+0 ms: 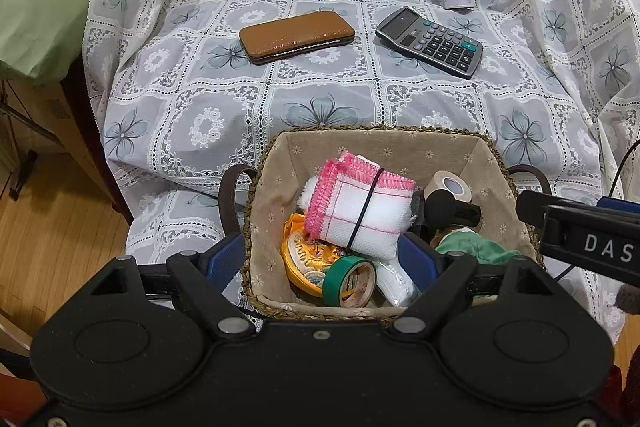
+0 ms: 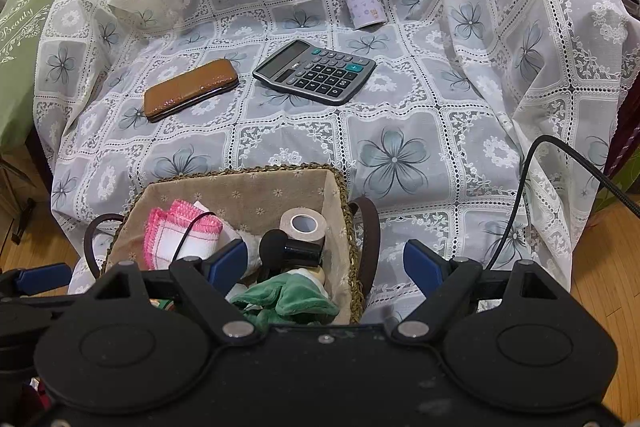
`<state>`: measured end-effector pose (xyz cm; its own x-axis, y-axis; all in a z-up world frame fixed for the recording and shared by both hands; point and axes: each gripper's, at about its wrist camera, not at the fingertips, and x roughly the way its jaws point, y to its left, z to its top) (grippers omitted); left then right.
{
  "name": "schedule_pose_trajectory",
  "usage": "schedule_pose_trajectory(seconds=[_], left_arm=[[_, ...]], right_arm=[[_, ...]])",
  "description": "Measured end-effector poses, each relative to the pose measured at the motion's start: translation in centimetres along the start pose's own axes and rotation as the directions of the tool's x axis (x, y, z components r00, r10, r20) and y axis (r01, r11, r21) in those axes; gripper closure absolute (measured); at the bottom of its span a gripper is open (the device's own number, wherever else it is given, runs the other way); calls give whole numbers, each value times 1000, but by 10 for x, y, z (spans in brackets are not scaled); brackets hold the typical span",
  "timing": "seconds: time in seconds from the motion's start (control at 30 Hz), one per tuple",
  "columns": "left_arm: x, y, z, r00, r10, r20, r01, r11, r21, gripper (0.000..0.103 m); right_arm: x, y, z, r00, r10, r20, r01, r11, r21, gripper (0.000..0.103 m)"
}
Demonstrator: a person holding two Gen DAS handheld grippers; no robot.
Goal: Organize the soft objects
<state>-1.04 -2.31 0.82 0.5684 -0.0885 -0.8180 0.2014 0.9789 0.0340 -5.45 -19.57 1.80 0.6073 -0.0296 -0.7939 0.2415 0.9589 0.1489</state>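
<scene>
Both grippers hover over the lined wicker basket [image 1: 400,143], each with fingers spread wide and nothing held. Left gripper [image 1: 324,259]: the folded pink-edged cloth [image 1: 360,211], bound by a black elastic band, lies between and just ahead of the fingertips, on top of the pile. Right gripper [image 2: 324,263]: the green plush cloth [image 2: 288,299] sits low between the fingers, the near basket wall also falling inside the span. Judgement on handling: both cloths look light, soft and compressible, not fragile; the banded bundle should hold its shape if pinched across its thick folded body, clear of the band; the plush will sag, so take a bunched fold. Around the cloths sit stiffer things: green tape roll [image 1: 350,281], beige tape roll [image 1: 448,187], a black-handled object [image 1: 452,211]. Basket walls hem the fingers closely; lifting straight up looks the clearest exit. Beyond the fingertips, open tablecloth [image 1: 320,99] lies before the brown case [image 1: 296,35] and calculator [image 1: 430,43].
</scene>
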Motion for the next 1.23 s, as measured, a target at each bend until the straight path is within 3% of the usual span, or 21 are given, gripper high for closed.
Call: schedule_pose_trajectory(seconds=[1.23], left_arm=[[1, -2, 0, 1000, 5, 3, -5, 1000, 14, 22]], right_arm=[[0, 1, -1, 1000, 1, -2, -1, 1000, -1, 17]])
